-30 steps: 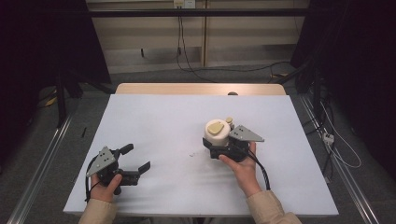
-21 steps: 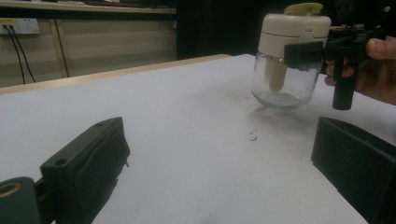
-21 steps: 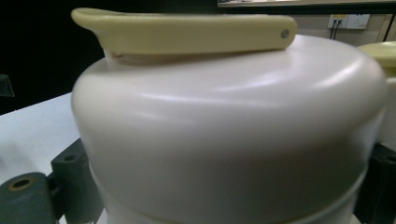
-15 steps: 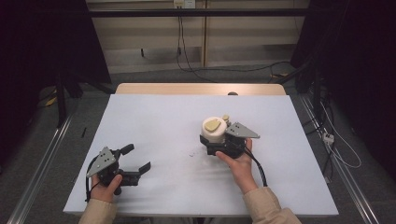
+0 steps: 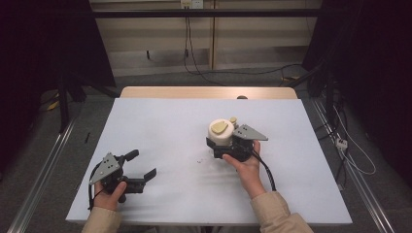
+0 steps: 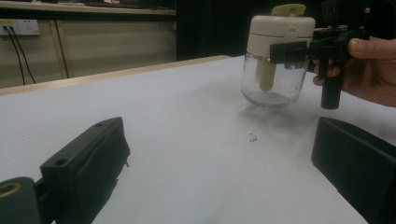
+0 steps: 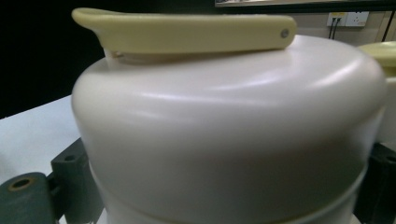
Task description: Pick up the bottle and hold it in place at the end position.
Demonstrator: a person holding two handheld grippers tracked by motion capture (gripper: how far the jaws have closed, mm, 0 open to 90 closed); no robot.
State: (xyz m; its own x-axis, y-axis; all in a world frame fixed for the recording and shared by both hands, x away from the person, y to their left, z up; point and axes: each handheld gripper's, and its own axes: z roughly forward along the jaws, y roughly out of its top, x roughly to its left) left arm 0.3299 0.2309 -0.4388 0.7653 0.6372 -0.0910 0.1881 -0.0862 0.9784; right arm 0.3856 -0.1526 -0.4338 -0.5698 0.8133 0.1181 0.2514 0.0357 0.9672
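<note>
Tabletop (image 5: 160, 121): white, smooth.
Jar (image 6: 273, 70): right of centre, lifted clear of tabletop; glass body, cream plastic lid; rigid, fragile, slippery, probably light.
Right tool (image 5: 224, 145): clamped at lid band, the best hold.
Left tool (image 5: 141, 167): jaws apart, near left.

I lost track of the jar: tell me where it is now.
In the high view the jar sits right of the table's centre, clamped in the right gripper. The left gripper rests open near the front left corner.

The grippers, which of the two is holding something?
The right gripper, clamped on the cream-lidded glass jar. The left gripper has its jaws apart with nothing between them.
</note>
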